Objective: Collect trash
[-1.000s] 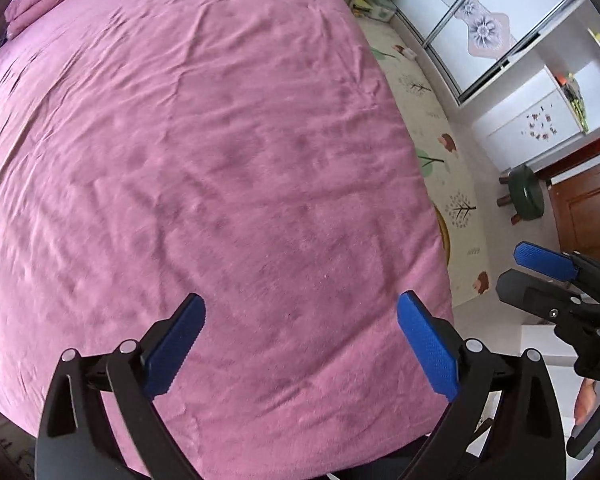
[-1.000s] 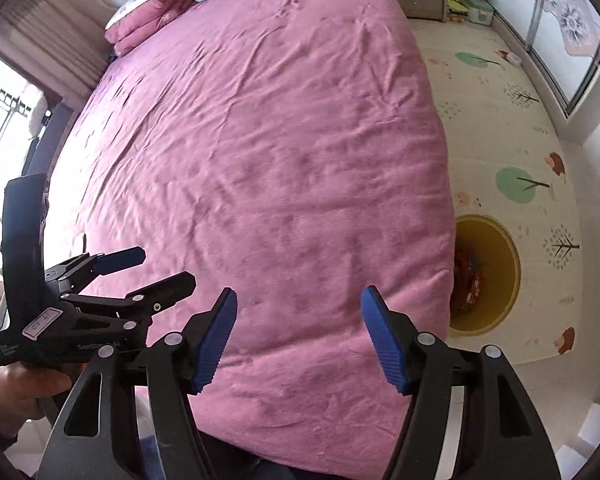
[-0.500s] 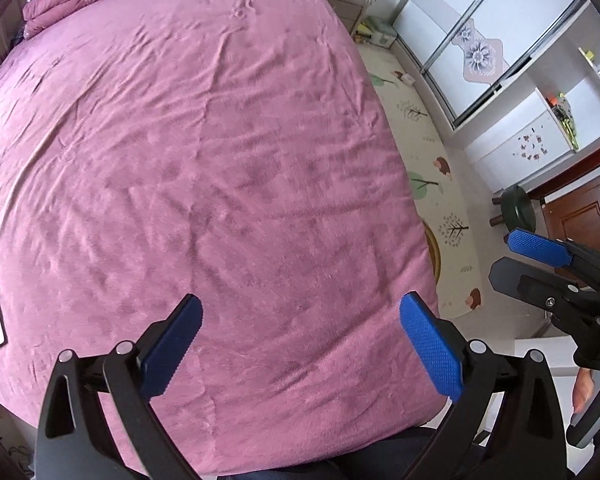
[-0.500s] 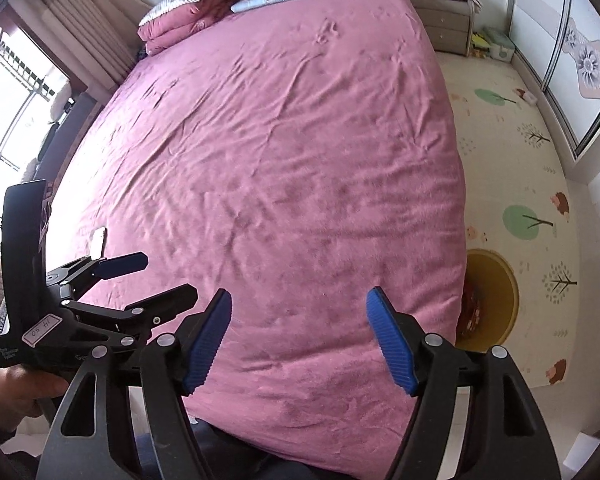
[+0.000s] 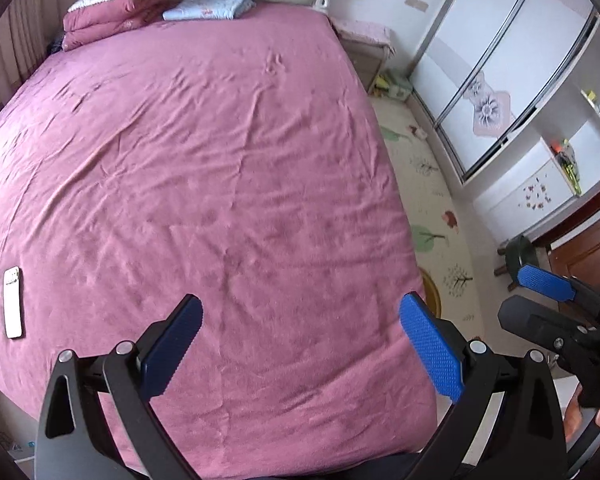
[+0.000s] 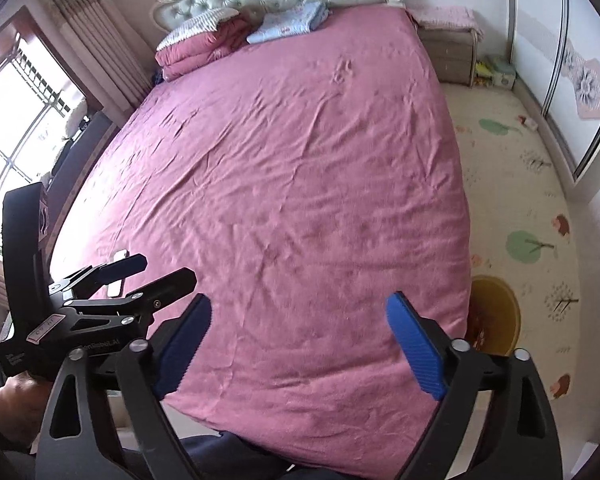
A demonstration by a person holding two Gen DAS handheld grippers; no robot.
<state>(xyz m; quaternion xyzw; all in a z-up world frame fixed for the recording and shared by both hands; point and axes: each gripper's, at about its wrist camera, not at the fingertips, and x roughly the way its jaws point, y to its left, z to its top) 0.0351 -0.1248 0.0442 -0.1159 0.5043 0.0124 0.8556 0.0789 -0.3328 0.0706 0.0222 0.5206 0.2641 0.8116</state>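
Both hand-held grippers, left [image 5: 300, 332] wide, right [image 6: 298, 330] opening, empty, over wrinkled pink bedspread [image 5: 204, 184].

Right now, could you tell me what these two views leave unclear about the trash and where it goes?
- Yellow bin: right wrist view, the bedspread hides its near side; contents are too blurred to name.
- White flat object: left wrist view, too small to identify.
- Same object: right wrist view, largely behind the left gripper.
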